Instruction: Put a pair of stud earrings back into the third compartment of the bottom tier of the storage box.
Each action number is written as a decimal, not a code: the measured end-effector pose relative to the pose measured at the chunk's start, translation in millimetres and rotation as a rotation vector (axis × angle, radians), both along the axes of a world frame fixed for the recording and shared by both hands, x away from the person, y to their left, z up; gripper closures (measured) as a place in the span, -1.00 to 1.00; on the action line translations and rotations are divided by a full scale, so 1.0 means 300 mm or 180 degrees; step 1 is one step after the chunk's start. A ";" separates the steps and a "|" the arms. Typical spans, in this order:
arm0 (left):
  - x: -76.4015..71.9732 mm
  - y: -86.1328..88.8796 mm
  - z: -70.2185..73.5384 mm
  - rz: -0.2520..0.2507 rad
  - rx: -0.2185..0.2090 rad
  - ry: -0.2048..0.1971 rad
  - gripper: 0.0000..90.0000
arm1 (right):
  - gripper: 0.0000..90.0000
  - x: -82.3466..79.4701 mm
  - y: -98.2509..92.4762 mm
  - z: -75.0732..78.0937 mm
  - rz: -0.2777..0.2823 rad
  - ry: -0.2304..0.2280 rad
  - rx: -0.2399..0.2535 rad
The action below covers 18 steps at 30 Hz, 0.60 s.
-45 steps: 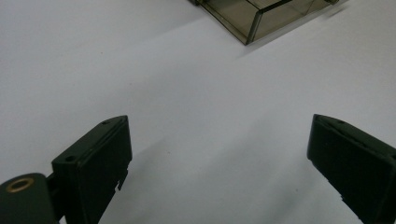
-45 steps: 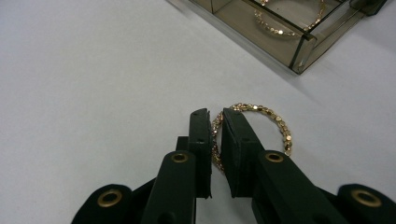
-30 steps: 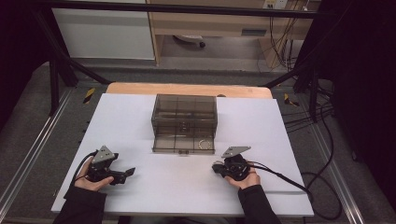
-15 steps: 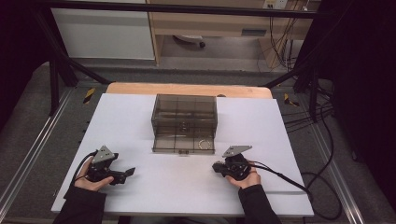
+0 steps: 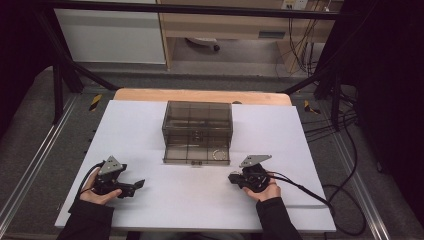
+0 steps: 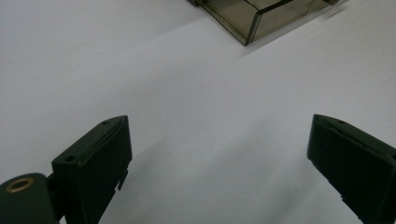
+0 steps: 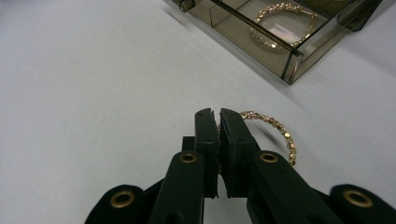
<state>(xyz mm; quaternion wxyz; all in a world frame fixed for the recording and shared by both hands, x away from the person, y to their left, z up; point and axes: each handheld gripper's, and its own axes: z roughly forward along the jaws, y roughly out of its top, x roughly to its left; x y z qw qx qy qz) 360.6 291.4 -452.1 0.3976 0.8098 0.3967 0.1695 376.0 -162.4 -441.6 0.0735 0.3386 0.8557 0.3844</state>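
A smoky clear drawer box (image 5: pixel 197 122) stands mid-table, its bottom drawer (image 7: pixel 261 44) pulled out toward me. In that drawer lies a gold beaded ring (image 7: pixel 282 25), seen in the high view as a small ring (image 5: pixel 218 153). My right gripper (image 7: pixel 217 114) rests low over the white table in front of the drawer, shut on a second gold beaded ring (image 7: pixel 280 131) that curves out to the right of the jaws. It also appears in the high view as the right gripper (image 5: pixel 233 177). My left gripper (image 5: pixel 137 185) sits at the near left, open, with bare table between the jaws (image 6: pixel 219 140).
The white tabletop (image 5: pixel 300 135) lies on a wooden bench with metal rails on both sides. A black cable (image 5: pixel 310 192) trails right from the right gripper. A corner of the box (image 6: pixel 252 18) shows ahead of the left gripper.
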 end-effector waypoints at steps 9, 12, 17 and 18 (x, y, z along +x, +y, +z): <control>0.000 0.000 0.000 -0.0001 -0.0005 0.0002 -0.86 | 0.92 0.000 -0.009 0.016 -0.0008 -0.0044 0.0026; 0.000 0.000 0.000 -0.0002 -0.0005 0.0000 -0.86 | 0.92 -0.001 -0.011 0.021 -0.0015 -0.0054 0.0043; 0.000 0.000 0.000 0.0000 -0.0006 0.0001 -0.86 | 0.92 -0.001 -0.014 0.029 -0.0013 -0.0055 0.0068; 0.000 0.000 0.000 -0.0001 -0.0006 0.0001 -0.86 | 0.92 0.000 -0.014 0.031 -0.0004 -0.0062 0.0060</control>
